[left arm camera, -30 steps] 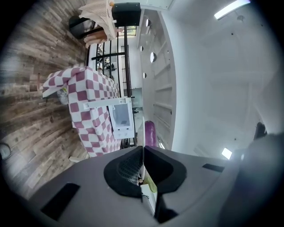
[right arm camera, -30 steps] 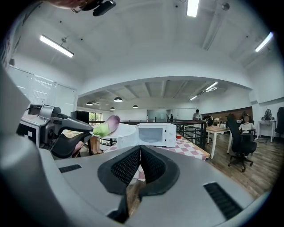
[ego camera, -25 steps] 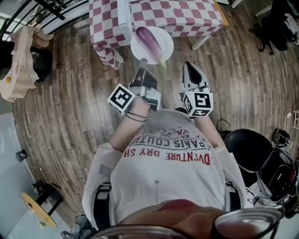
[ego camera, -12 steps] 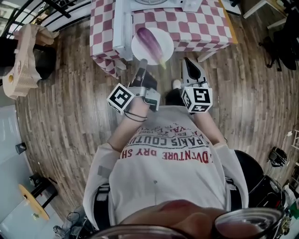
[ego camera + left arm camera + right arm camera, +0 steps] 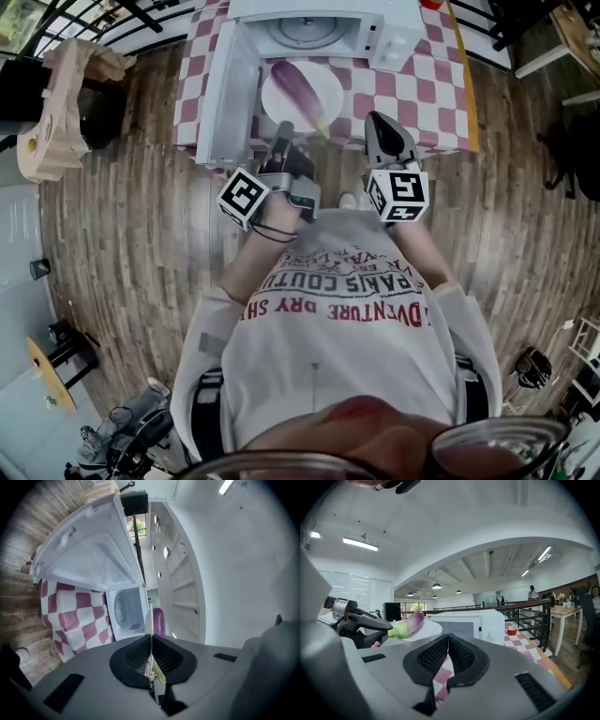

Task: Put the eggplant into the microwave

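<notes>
Checkered table (image 5: 441, 94): left hand-held gripper (image 5: 284, 128) pinches plate (image 5: 276, 103) under eggplant (image 5: 298, 84); right hand-held gripper (image 5: 379, 120) pressed together.

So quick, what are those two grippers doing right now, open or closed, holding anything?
Left gripper: closed on the rim of the plate carrying the eggplant.
Right gripper: closed, holding nothing.

My left gripper (image 5: 284, 129) pinches the plate (image 5: 331, 86) by its rim; my right gripper (image 5: 379, 122), alongside, is closed and empty.
</notes>
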Demonstrator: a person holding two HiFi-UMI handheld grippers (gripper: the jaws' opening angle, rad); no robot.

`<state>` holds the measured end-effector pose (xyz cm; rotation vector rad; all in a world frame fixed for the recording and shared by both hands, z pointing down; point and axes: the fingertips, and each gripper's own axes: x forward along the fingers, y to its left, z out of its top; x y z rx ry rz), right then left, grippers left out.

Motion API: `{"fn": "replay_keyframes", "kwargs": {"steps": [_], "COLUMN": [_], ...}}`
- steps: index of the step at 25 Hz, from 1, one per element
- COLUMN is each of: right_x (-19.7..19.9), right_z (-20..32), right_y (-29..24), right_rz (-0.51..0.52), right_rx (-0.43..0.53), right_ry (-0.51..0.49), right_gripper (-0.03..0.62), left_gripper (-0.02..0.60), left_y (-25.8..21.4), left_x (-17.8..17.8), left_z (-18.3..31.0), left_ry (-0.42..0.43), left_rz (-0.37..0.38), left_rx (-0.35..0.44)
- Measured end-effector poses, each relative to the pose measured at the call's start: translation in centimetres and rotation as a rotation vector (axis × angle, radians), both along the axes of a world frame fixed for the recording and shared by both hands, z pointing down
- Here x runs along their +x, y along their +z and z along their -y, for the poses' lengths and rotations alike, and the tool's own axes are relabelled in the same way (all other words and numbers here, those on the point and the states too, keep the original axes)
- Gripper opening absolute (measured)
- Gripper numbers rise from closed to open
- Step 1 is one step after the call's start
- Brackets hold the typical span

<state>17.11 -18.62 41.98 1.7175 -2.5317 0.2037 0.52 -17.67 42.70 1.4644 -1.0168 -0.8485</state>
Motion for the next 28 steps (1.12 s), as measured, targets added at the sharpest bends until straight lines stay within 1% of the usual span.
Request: {"fn": "replay_keyframes", "kwargs": {"steps": [6,9,12,20,23,28], "right_x": [2.6,3.0,2.5,1.4,0.9,-0.5], "right_z": [5.1,6.9,8.5,13.4,15.4,18.3], "right_y": [1.9,3.0,3.9,6.1,6.6,7.7], "right_rz": [0.001,0.000,-0.004,-0.027,-0.041,-0.059], "right_rx": [-0.046,-0.082,-0.111,-0.188,-0.203,-0.226], "right_ry": [-0.054,-0.070,-0.087,-0.100,-0.098,-0.109], "right_gripper": [0.027,0.026,0.026,0.026,0.026,0.026], "left_gripper": [0.031,0.031,0.031,0.031,0.031,0.031], "left_y": [2.2,3.4,4.3,7.0,8.4,10.3], "left_x": [2.3,2.7,2.5,1.8,1.2,0.4], "left_z": [4.4,6.2,8.1,14.6,17.0,21.1], "left_ry": [-0.055,-0.070,-0.076,-0.062,-0.063,-0.070], "left_rz": [0.006,-0.006,-0.001,0.025,0.044,0.043], "left_rx": [-0.057,-0.089,-0.107,-0.122,-0.139,-0.138]}}
